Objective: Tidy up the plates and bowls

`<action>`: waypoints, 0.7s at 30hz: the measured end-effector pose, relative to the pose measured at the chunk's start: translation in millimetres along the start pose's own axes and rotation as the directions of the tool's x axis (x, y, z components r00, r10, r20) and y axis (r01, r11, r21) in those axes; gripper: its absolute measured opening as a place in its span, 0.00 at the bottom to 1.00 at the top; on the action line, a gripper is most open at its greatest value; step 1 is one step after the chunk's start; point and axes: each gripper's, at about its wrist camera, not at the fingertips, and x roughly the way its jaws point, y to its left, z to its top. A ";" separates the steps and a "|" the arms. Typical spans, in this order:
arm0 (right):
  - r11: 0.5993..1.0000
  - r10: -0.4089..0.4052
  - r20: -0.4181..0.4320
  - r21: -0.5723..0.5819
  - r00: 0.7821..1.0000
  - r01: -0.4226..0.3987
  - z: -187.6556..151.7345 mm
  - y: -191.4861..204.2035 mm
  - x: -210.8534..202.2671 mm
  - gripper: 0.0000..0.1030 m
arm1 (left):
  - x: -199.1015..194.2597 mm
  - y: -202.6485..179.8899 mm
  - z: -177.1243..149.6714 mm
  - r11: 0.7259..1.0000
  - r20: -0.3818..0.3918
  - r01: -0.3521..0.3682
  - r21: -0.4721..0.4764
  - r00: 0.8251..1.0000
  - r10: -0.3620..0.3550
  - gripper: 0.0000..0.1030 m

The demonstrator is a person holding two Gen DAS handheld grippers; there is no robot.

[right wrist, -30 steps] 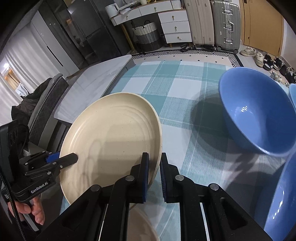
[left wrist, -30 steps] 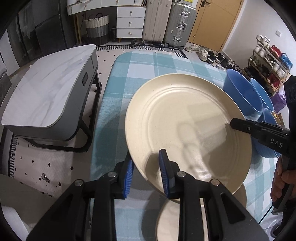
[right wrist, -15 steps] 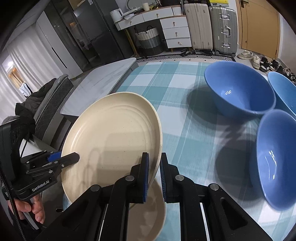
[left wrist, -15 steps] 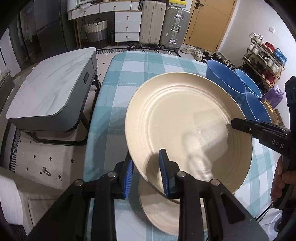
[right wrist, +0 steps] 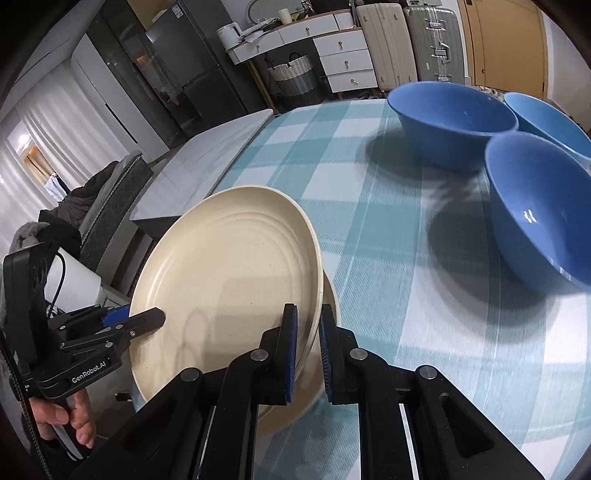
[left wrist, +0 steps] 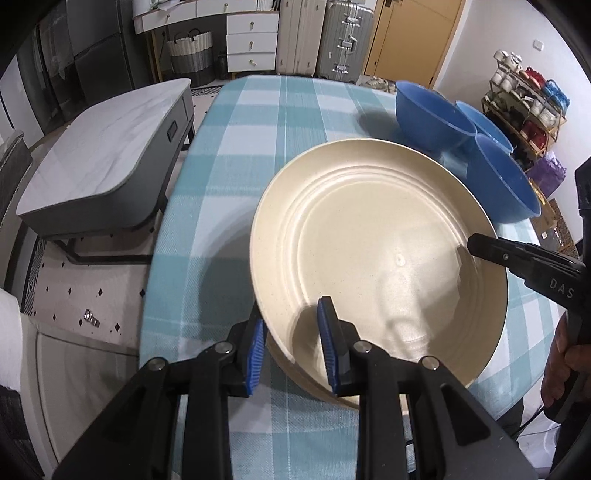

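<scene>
Holding the cream plate point(left wrist: 369, 251) by opposite rims, left tool point(left wrist: 291, 350) and right tool point(right wrist: 306, 350) both clamped on it, just above another plate point(right wrist: 328, 295) on the near surface point(left wrist: 240, 147). It looks stiff, light, slick; rim grips suit it.

Checked tablecloth point(left wrist: 258, 147), grey marble-topped side table point(left wrist: 103, 155), two suitcases point(left wrist: 317, 37), white drawers point(left wrist: 251, 40), woven basket point(left wrist: 190, 51), shoe rack point(left wrist: 524, 96).

In the left wrist view we found the plate point(left wrist: 369, 251) at centre, above a second plate point(left wrist: 314, 384) on the table point(left wrist: 236, 192). Three bowls point(left wrist: 432, 110) clustered at upper right, a side table point(left wrist: 99, 155) stood at left, and suitcases point(left wrist: 321, 33) lined the top behind.
</scene>
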 end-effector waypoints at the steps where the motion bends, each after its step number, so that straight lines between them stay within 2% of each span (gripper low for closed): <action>1: 1.000 -0.005 -0.001 -0.002 1.000 0.005 -3.0 -0.3 0.2 0.11 | 0.7 -0.7 -1.6 1.000 -0.001 -0.003 -0.001 1.000 0.003 0.25; 7: 1.000 -0.015 0.003 -0.004 1.000 0.015 -18.0 -3.5 1.9 0.11 | 8.9 -4.8 -8.2 1.000 -0.013 -0.016 0.001 1.000 0.016 0.25; 21: 1.000 -0.007 0.013 -0.007 1.000 0.007 -22.7 -2.6 4.7 0.11 | 16.7 -12.7 -12.6 0.986 0.021 -0.136 0.095 0.991 0.135 0.26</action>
